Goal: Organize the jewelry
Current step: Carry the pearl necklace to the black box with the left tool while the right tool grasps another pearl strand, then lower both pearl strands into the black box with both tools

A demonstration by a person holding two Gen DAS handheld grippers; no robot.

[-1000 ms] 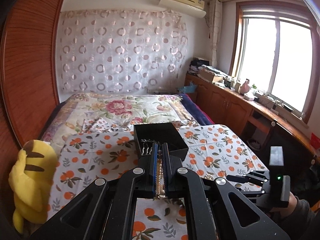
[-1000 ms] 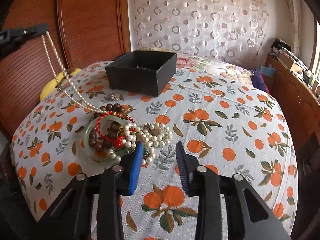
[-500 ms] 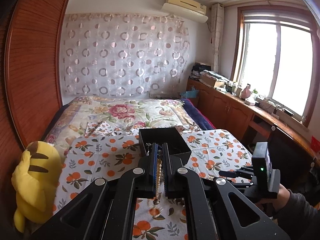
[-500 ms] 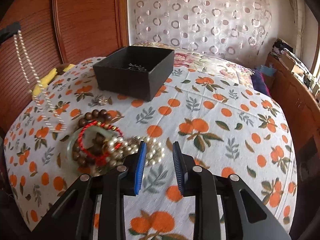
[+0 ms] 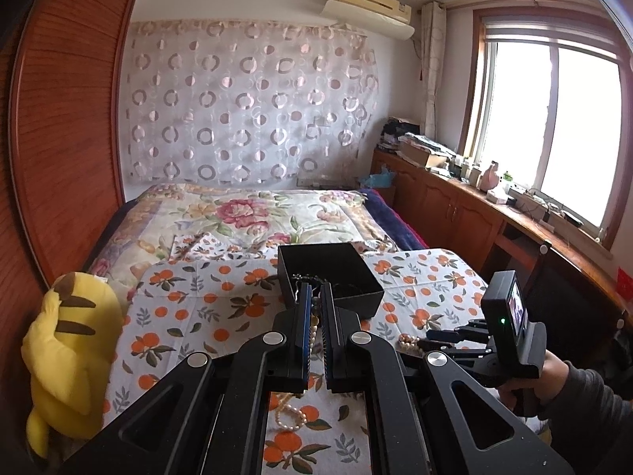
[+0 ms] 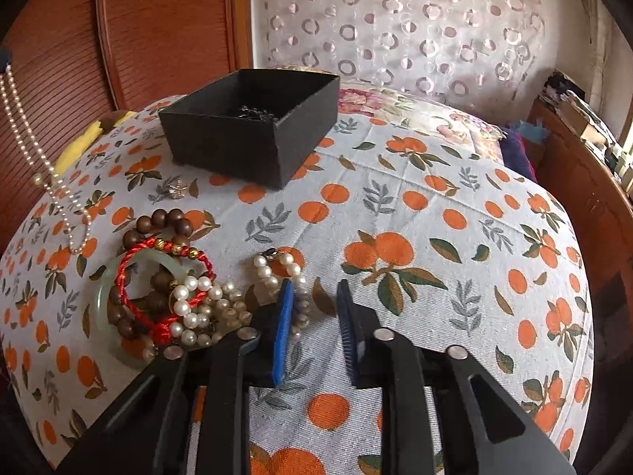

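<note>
At the far left of the right wrist view, a thin pearl necklace (image 6: pixel 27 150) hangs from above, its top cut off by the frame edge and its low end trailing onto the orange-print cloth (image 6: pixel 435 206). The left gripper (image 5: pixel 315 297) has its fingers clenched on this strand, pinching it between the pads while a slack loop lies on the cloth beneath. A strand like this looks light and limp; it will likely swing and slip, so a pinch mid-length is safer than one near the clasp. To the right, near the camera, lies the heap: a wooden bead bracelet (image 6: pixel 162 219), a red cord bracelet (image 6: pixel 158 247), a pale green bangle (image 6: pixel 107 304) and tangled pearl strands (image 6: pixel 205 304). The bangle is probably rigid and brittle; the pearls may drag neighbours along if lifted. The right gripper (image 6: pixel 314 308) sits released, its left finger touching the heap's edge, nothing held. Further right and farther off stands the black box (image 6: pixel 253 146), with some dark chain inside, too small to identify. A small silvery piece (image 6: pixel 176 188) near the box is equally unclear.
</note>
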